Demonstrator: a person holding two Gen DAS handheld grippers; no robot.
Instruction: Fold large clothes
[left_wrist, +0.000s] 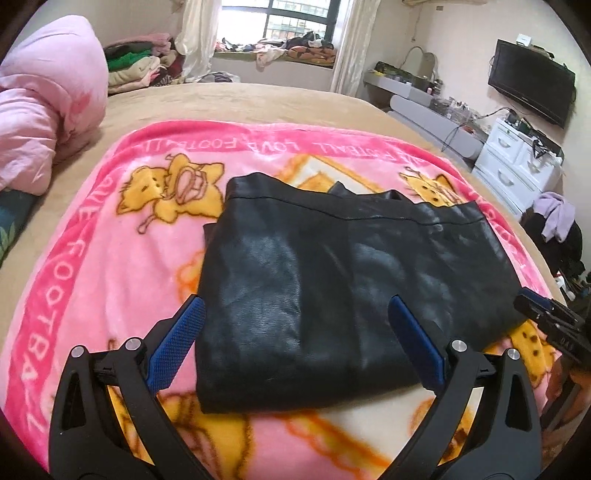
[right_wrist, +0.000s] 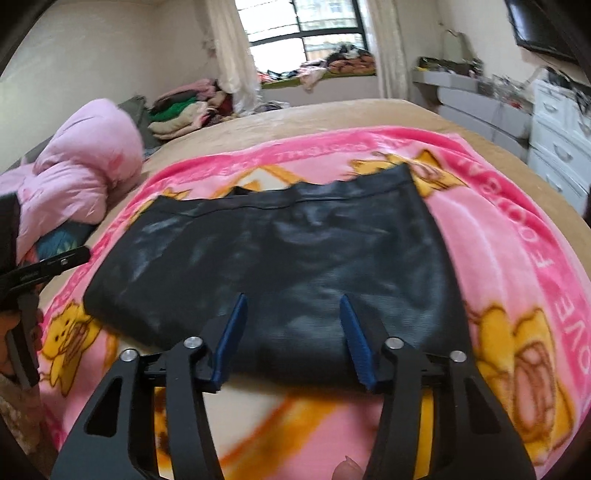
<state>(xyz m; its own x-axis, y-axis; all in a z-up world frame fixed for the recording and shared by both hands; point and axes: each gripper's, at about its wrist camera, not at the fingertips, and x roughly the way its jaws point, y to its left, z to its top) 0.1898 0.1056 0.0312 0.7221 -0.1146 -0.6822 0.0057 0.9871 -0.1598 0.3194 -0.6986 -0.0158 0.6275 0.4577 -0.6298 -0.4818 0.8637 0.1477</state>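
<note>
Both grippers agape — nothing held

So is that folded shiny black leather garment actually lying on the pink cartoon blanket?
Touching. The left wrist view shows the black garment resting flat on the pink blanket, no gap under its edges.

1. The black leather-like garment lies folded into a flat, roughly rectangular bundle.
2. It rests on the pink cartoon blanket; a stitched hem, possibly the waistband, runs along its far edge.
</note>
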